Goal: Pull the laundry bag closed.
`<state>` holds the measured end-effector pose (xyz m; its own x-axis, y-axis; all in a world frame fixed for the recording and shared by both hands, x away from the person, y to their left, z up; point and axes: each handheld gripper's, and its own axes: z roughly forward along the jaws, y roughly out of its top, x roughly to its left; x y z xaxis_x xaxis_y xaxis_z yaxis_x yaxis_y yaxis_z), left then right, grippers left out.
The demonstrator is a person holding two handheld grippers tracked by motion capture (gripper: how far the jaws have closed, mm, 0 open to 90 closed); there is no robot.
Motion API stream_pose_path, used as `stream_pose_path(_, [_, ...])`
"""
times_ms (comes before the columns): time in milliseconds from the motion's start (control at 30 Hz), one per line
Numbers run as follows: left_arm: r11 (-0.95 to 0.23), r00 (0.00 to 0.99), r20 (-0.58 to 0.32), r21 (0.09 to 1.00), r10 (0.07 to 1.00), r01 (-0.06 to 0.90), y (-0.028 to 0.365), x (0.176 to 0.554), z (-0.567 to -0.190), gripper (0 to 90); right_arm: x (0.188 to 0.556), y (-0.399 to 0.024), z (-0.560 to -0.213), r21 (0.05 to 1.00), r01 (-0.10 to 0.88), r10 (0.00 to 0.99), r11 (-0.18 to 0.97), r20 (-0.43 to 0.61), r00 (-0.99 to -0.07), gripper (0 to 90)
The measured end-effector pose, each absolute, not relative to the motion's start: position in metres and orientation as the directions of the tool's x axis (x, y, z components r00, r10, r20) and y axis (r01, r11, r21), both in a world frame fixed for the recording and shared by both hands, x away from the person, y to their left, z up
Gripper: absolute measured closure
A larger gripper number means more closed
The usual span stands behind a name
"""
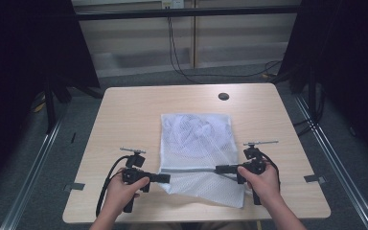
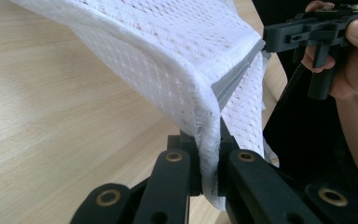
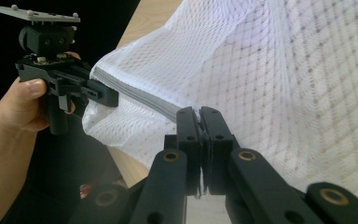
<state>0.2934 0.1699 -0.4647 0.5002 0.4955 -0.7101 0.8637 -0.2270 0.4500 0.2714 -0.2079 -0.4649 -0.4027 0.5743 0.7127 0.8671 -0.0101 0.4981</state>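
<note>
1. A white mesh bag [image 1: 196,148] lies in the middle of the wooden table [image 1: 134,110], a bit toward the lower half of the high view. A grey zipper strip [image 1: 191,169] runs across its near part.
2. The left gripper [image 1: 165,178] is clamped tight on the bag's left end. In the left gripper view the white mesh [image 2: 177,60] is squeezed between the two black jaws and rises up from them like a little tent.
3. The right gripper [image 1: 218,168] is clamped tight too, biting the fabric at the zipper's right end, in the lower middle of the right gripper view [image 3: 200,140].
4. To do this step well, I think both hands should pull gently apart and stay level, so the zipper edge stays straight (too hard a tug could tear the mesh or slip it out).
5. The left hand [image 1: 124,189] and right hand [image 1: 263,182] come in from the bottom of the high view, each wrapped round a handle, grippers pointing toward each other.
</note>
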Motion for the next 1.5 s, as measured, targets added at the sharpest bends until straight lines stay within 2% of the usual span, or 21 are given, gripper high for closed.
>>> stream_pose_path(1500, [-0.23,0.501,-0.707,0.45,0.499,0.863,0.171,0.293,-0.465,88.7,0.266,-0.231,-0.466,0.499,0.866,0.58,-0.037,0.716,-0.388,87.4])
